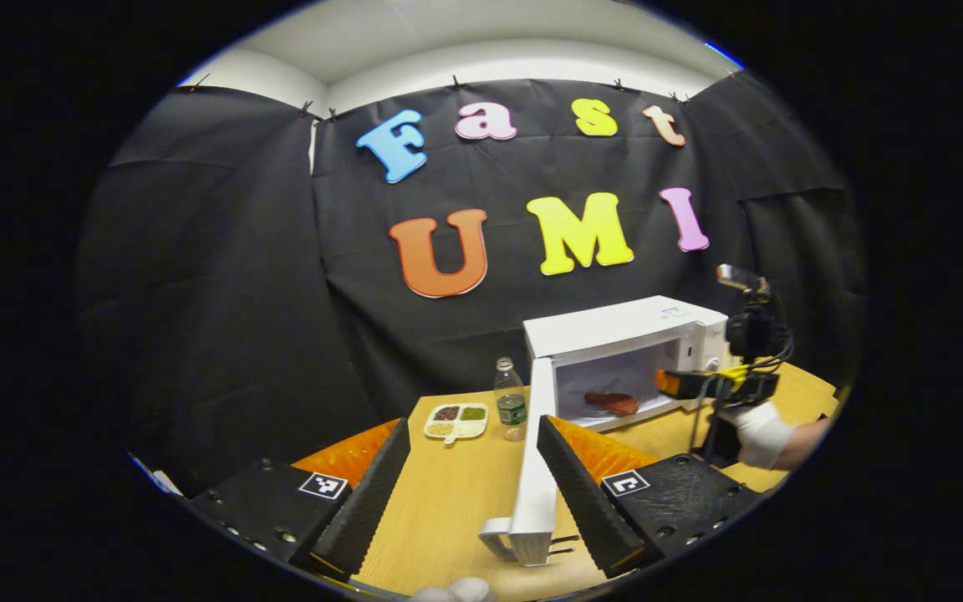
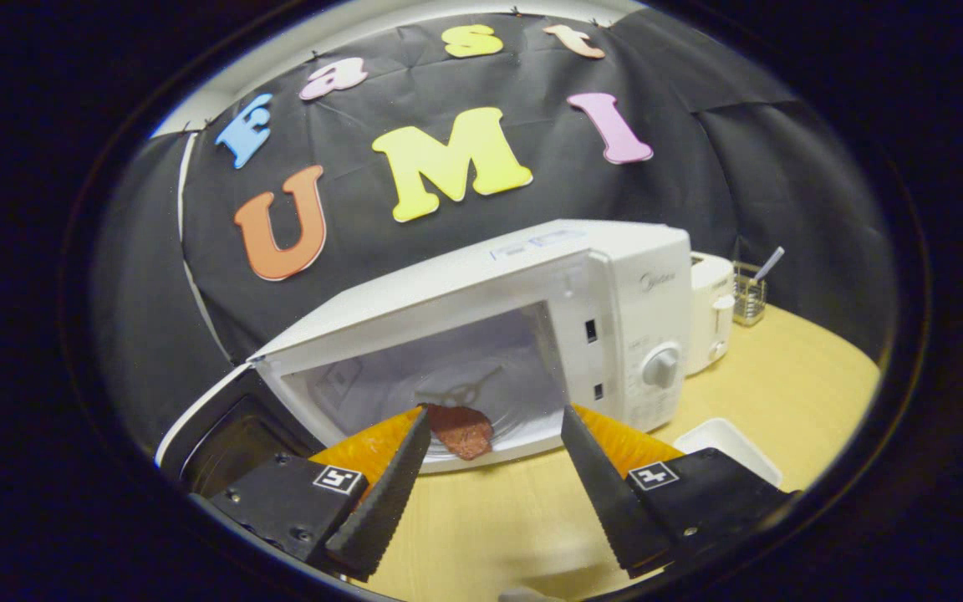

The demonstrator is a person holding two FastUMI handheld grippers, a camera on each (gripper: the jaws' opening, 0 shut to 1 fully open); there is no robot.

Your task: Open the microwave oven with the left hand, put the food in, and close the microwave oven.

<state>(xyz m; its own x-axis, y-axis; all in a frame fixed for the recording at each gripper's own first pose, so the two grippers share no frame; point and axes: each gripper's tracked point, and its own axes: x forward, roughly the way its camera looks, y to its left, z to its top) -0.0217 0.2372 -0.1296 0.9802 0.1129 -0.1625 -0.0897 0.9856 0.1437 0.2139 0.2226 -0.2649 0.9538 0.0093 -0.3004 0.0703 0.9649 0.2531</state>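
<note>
**Inspector:** Nearest the lens in the left gripper view, the left gripper (image 1: 473,485) stands with its jaws spread wide and nothing between them. Beneath it lies the wooden table (image 1: 448,493).

**Clerk:** And the microwave oven?

**Inspector:** Microwave oven (image 1: 624,355) sits on the table, toward the right of that view. Its door (image 1: 536,460) is swung fully open, edge-on to the camera, with the handle at the near end just beside the left gripper's right-hand finger. I cannot tell whether they touch.

**Clerk:** Location of the food?

**Inspector:** Food (image 2: 461,431), a reddish-brown flat piece, lies inside the oven cavity on its floor, near the front opening.

**Clerk:** Right gripper?

**Inspector:** Right gripper (image 2: 490,477) is released, jaws apart, holding nothing. In the right gripper view it points into the cavity, the food seen between its fingers but apart from them. In the left gripper view it appears at the oven's mouth, held by a gloved hand (image 1: 757,435).

**Clerk:** Other items?

**Inspector:** A clear bottle (image 1: 511,401) stands upright just left of the door; a divided plate (image 1: 456,420) lies beside it. A white toaster (image 2: 711,313) stands right of the oven, a wire holder (image 2: 749,301) beyond it. A white tray (image 2: 724,443) lies in front.
</note>
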